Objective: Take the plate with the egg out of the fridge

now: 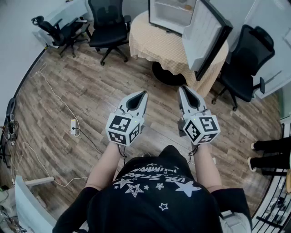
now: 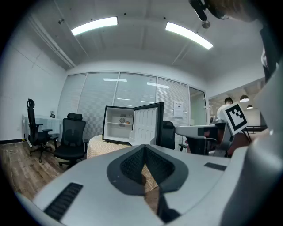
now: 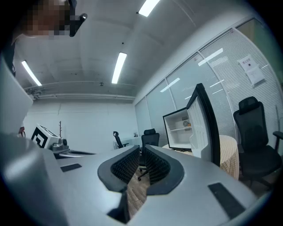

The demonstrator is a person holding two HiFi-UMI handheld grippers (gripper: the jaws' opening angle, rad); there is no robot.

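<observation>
1. Left claw (image 2: pixel 144 149): jaws closed tip to tip, with nothing between them.
2. Right claw (image 3: pixel 140 152): jaws drawn to a narrow slit, likewise empty.
3. Head view only: both claws are held side by side in front of the person's black shirt (image 1: pixel 159 191), above the wood floor (image 1: pixel 91 91).
4. Fridge (image 1: pixel 170 13): stands on the round table (image 1: pixel 150 43), which carries a yellow cloth. Its door (image 1: pixel 204 38) is swung open. The fridge is well apart from both claws.
5. Plate with the egg (image 2: pixel 125 121): the two gripper views look straight into the fridge. A small pale and orange item rests on the upper shelf, too small to identify with certainty.
6. Gripper views only: ceiling lights (image 2: pixel 188 35) and a glass wall (image 2: pixel 132 90) with blinds behind the fridge.
7. Writing: the shirt bears white lettering among stars, upside down and unreadable. A paper sheet (image 3: pixel 250 68) hangs on the glass wall, its print too small to read.
</observation>
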